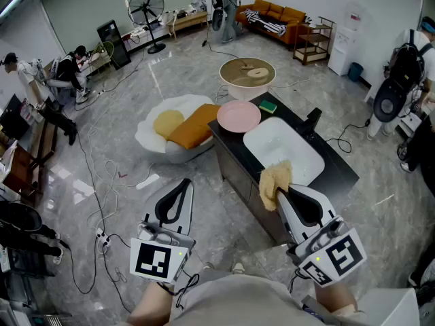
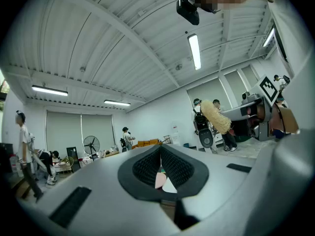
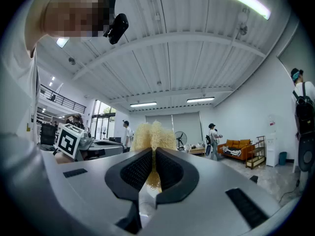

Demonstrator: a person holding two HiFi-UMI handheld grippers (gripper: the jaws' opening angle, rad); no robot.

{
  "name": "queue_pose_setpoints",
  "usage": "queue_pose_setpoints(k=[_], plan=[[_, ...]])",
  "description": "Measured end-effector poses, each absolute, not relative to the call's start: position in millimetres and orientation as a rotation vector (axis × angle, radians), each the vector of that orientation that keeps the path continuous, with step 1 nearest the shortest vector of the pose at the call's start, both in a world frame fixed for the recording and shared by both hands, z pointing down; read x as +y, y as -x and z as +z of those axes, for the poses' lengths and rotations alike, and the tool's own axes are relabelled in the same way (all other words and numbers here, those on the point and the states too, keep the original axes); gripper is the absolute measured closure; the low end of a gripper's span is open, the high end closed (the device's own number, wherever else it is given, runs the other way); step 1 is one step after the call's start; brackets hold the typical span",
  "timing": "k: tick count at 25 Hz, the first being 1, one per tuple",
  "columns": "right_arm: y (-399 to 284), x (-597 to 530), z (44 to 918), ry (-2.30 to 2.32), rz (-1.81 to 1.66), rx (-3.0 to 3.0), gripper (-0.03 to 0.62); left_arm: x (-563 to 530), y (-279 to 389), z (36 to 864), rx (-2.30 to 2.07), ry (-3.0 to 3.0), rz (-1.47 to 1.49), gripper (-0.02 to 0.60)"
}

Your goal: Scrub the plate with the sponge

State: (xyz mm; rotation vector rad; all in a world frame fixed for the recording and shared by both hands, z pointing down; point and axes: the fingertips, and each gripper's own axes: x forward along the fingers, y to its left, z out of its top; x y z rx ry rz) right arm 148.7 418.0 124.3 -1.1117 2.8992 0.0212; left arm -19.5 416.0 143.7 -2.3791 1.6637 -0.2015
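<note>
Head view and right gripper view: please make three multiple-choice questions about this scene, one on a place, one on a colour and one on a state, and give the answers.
1. Where is the pink plate?
A. on the floor
B. on the dark counter, beside the white basin
C. on a shelf

2. What colour is the small sponge near the plate?
A. red
B. blue
C. green

3. What is the right gripper doing?
A. shut on the yellow scrubber
B. open and empty
C. shut on the plate

Answers: 1 B, the plate rests on the counter top. 2 C, it shows green in the head view. 3 A, the scrubber sticks out between closed jaws.
</note>
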Motion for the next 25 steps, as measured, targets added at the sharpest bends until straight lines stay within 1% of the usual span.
queue_pose_setpoints(k=[11, 25], plan=[[-141.7, 414.6, 130.0, 1.083, -0.030, 2.888, 0.548, 418.9, 22.8, 146.9, 1.677, 2.390, -0.201, 0.561], [-152.8, 393.6, 139.6, 1.106, -0.006, 2.880, 0.548, 394.1, 8.8, 153.9, 1.637, 2.408, -0.203, 0.561]])
